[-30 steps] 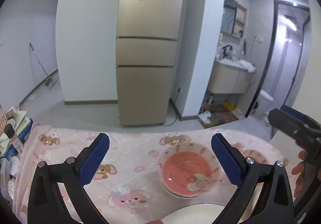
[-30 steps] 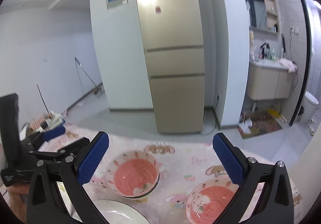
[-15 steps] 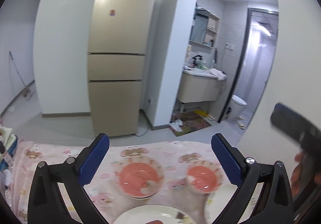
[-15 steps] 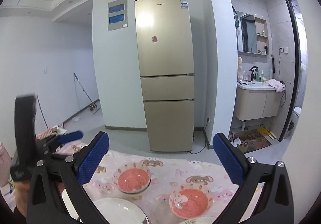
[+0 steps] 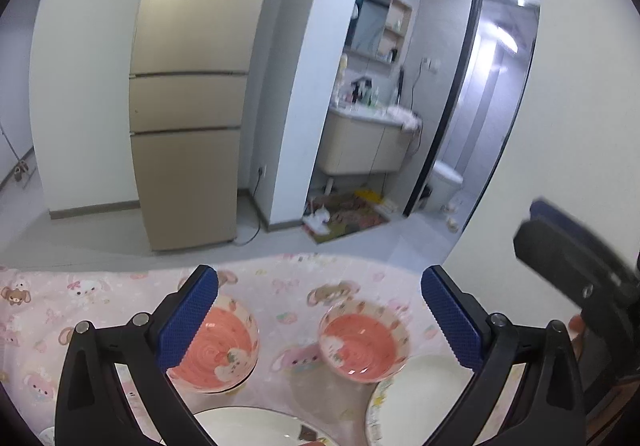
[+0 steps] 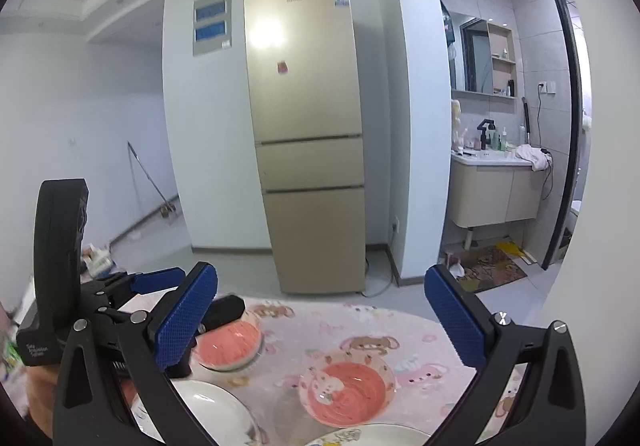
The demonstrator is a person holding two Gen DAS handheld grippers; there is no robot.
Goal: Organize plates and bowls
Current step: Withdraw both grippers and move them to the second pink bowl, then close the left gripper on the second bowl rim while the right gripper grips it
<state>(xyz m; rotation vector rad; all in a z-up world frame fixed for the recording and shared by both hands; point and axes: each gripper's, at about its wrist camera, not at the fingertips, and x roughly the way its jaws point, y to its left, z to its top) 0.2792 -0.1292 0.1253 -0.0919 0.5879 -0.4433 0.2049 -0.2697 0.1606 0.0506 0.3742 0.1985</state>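
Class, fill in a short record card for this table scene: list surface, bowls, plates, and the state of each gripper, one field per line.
surface: table with pink cartoon tablecloth
bowls: left pink bowl; right pink bowl, both upright, apart
plates: near white plate; right white plate
left gripper: open, empty
right gripper: open, empty

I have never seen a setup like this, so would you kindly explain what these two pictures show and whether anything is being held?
No robot here: a person holds a two-finger gripper in each hand, with a fisheye camera on each looking along its blue-padded fingers. One picture is from the left gripper, the other from the right gripper. Both are open and hold nothing. Below lies a table with a pink cartoon cloth, carrying a left bowl, a right bowl and two white plates. Behind stand a fridge and a bathroom sink.
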